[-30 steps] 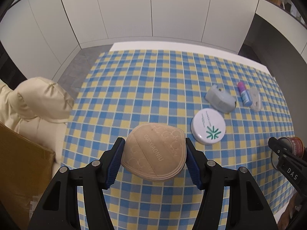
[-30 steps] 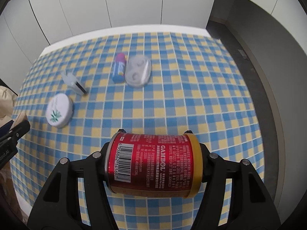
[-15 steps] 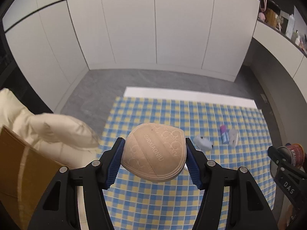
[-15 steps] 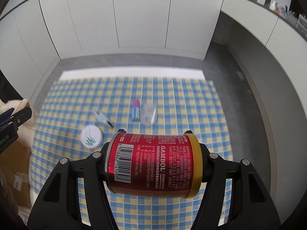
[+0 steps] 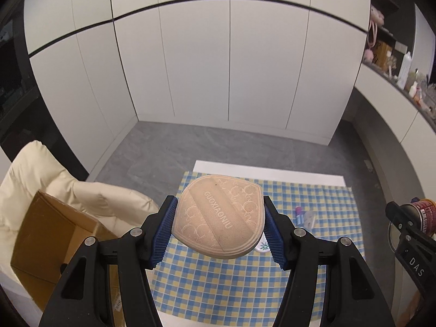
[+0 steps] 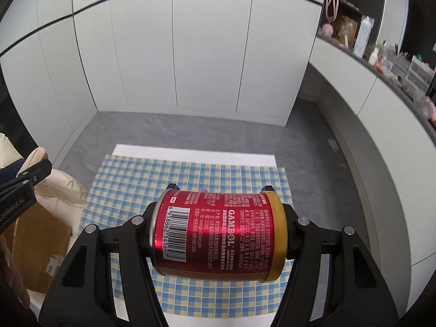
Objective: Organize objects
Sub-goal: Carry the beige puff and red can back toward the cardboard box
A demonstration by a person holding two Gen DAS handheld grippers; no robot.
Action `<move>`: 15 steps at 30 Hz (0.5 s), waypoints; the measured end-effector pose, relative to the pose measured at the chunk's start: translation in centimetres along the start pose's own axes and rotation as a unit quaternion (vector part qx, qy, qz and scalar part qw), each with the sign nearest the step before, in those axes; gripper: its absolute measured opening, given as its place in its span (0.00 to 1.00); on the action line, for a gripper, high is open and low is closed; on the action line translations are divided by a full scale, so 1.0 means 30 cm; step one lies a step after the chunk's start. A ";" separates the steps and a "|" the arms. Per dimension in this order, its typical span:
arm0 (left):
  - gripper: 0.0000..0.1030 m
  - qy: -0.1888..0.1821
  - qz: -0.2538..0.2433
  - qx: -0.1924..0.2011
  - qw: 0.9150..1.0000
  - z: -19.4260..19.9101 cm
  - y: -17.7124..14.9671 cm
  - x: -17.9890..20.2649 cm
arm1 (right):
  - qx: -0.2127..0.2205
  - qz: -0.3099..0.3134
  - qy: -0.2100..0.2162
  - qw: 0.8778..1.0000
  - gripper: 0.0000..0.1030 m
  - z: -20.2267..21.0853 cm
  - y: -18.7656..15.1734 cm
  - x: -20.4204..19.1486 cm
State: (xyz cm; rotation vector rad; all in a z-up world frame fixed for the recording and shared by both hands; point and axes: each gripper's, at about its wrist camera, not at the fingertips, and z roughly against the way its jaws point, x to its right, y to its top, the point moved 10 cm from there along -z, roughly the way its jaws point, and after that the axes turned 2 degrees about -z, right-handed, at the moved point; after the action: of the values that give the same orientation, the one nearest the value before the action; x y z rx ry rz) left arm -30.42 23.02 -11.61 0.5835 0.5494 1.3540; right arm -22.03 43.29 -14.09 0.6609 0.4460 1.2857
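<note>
Here the left gripper (image 5: 218, 231) pinched the beige pouch (image 5: 219, 222) edgewise high above the checked counter (image 5: 218, 286); the right gripper (image 6: 218, 231) clamped the red can (image 6: 218, 234) by its ends. A slackened grip could have dropped either, and the can would likely have rolled off the counter

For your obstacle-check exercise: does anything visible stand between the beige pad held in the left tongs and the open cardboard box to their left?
Nothing visible does. The beige pad is clamped in the left tongs, high above the checked tablecloth. The cardboard box sits lower left, its top open, beside the cream cushion; only air lies between.
</note>
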 end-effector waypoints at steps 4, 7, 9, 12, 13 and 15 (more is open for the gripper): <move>0.60 -0.005 0.000 0.017 1.000 0.089 0.025 -0.013 | 0.014 -0.001 0.003 1.000 0.62 0.096 0.032 -0.009; 0.60 -0.008 -0.004 0.026 1.000 0.151 0.039 -0.013 | 0.024 -0.001 0.003 1.000 0.62 0.165 0.053 -0.015; 0.60 -0.008 -0.003 0.031 0.999 0.186 0.044 -0.016 | 0.031 0.002 0.001 1.000 0.62 0.203 0.063 -0.017; 0.60 -0.011 0.000 0.034 0.999 0.238 0.038 -0.022 | 0.040 0.002 0.002 0.999 0.62 0.261 0.074 -0.020; 0.60 -0.012 0.000 0.035 0.999 0.253 0.037 -0.024 | 0.042 0.001 0.003 0.999 0.62 0.278 0.074 -0.022; 0.60 -0.010 -0.002 0.036 0.999 0.279 0.033 -0.023 | 0.043 0.001 0.004 0.999 0.62 0.307 0.071 -0.024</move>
State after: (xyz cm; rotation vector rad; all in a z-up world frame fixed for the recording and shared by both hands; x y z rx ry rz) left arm -25.63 21.87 -4.73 0.6547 0.5847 1.3262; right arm -17.82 41.06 -5.91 0.7286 0.5103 1.2774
